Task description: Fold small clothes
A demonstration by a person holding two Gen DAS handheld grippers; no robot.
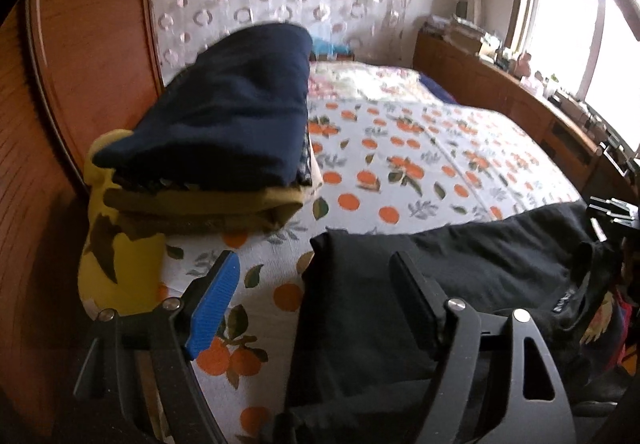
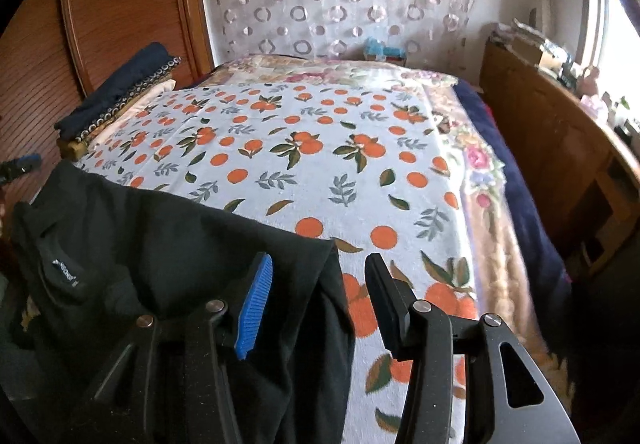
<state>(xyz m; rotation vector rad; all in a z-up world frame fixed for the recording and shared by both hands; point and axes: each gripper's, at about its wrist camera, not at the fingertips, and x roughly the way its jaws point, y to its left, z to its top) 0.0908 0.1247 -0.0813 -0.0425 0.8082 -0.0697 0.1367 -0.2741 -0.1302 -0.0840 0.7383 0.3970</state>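
A black garment [image 1: 460, 268] lies spread across the near edge of the bed; in the right wrist view it [image 2: 168, 244] fills the lower left, collar label facing up. My left gripper [image 1: 316, 276] is open, its jaws straddling the garment's left edge. My right gripper [image 2: 320, 284] is open, its jaws straddling the garment's right edge. Neither holds the cloth. A stack of folded clothes [image 1: 224, 132], navy on top of patterned and mustard pieces, sits at the bed's left side; it also shows in the right wrist view [image 2: 116, 96].
The bed has an orange-print sheet [image 2: 312, 148] with a floral blanket [image 2: 476, 164] along its right side. A wooden wardrobe [image 1: 92, 44] stands close on the left. A wooden desk with clutter [image 1: 520, 96] runs under the window on the right.
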